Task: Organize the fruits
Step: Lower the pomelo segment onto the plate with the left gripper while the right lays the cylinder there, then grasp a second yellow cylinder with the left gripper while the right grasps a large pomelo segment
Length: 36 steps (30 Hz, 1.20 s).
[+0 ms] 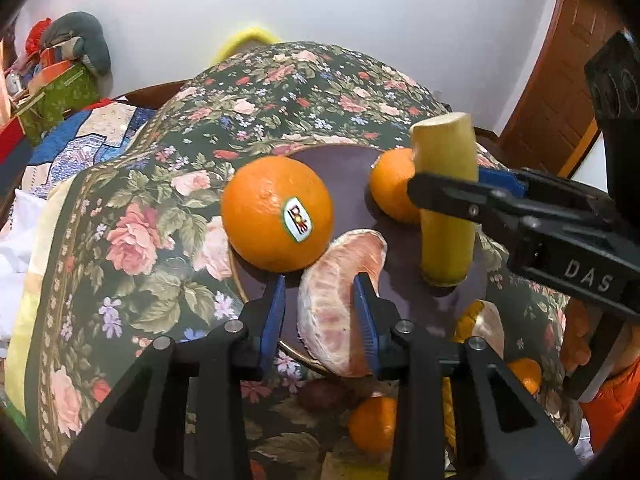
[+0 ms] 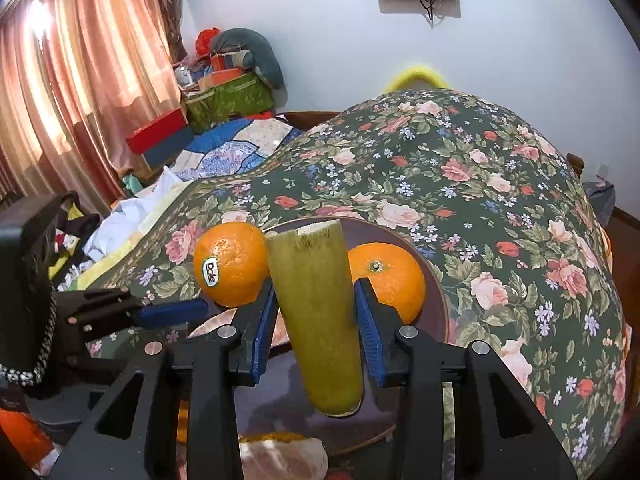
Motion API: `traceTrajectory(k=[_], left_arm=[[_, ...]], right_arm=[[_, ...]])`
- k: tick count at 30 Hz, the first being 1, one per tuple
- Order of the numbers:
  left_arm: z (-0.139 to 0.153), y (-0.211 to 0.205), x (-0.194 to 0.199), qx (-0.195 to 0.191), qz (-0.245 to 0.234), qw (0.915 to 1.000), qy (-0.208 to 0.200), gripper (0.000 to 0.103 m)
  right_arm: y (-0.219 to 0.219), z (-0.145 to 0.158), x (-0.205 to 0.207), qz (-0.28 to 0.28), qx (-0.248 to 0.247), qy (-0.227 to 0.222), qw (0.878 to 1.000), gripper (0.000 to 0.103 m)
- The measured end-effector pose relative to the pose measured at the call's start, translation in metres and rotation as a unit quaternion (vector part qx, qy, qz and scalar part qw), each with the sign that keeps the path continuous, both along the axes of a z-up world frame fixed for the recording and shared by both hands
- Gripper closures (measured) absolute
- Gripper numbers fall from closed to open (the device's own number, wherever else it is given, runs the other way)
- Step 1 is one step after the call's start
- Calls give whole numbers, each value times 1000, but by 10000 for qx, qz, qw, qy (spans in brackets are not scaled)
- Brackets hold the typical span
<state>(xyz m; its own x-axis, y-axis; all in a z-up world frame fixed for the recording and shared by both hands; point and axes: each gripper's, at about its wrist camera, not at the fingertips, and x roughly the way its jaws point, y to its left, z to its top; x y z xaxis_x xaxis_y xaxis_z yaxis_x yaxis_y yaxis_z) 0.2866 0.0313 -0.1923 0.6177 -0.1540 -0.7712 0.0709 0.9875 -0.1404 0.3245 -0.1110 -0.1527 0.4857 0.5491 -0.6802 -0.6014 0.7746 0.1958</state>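
Both fisheye views are evenly and fairly brightly lit, with strong barrel bending: the wall and the floral cloth bulge, and black vignette fills the corners. In the right wrist view, daylight glows through the curtain at left, blown out near its top. The oranges carry soft highlights. Shadows on the plate are faint. Focus is sharp; the edges are slightly smeared.

Both claws are showing matte black angular frames, blue ribbed pads lining each finger, and silver round screw heads at the joints. The right claw is bearing white "DAS" lettering; the left claw is matching it.
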Motion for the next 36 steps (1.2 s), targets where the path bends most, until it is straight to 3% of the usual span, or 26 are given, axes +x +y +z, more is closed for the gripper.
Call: traceTrajectory(k=[13,15,17,19,24,28,36], left_arm=[[32,5,-41,-71,120,9996,-233,62],[35,3,-51,-87,118,9997,-215,56],[36,0,-63,-116,137,9997,-186,41],[35,-3,-75,-168,144,9997,-144,34],[21,-19,-100,-147,93,9994,302,30],[8,-27,-115,-237,200,9977,601,13],[-12,-48,-118,-415,400,9939,936,6]], right_arm=[[-24,17,-39,-179,-150,-163,9996,56],[-31,21,-53,-223,-178,-261,9993,54],[-39,23,-67,-283,-189,-305,9990,50],[-46,23,-84,-332,-215,-336,9987,48],[-56,18,-114,-393,-272,-305,9984,48],[-64,15,-134,-432,-269,-302,9982,48],[-87,7,-155,-622,-160,-91,9979,48]])
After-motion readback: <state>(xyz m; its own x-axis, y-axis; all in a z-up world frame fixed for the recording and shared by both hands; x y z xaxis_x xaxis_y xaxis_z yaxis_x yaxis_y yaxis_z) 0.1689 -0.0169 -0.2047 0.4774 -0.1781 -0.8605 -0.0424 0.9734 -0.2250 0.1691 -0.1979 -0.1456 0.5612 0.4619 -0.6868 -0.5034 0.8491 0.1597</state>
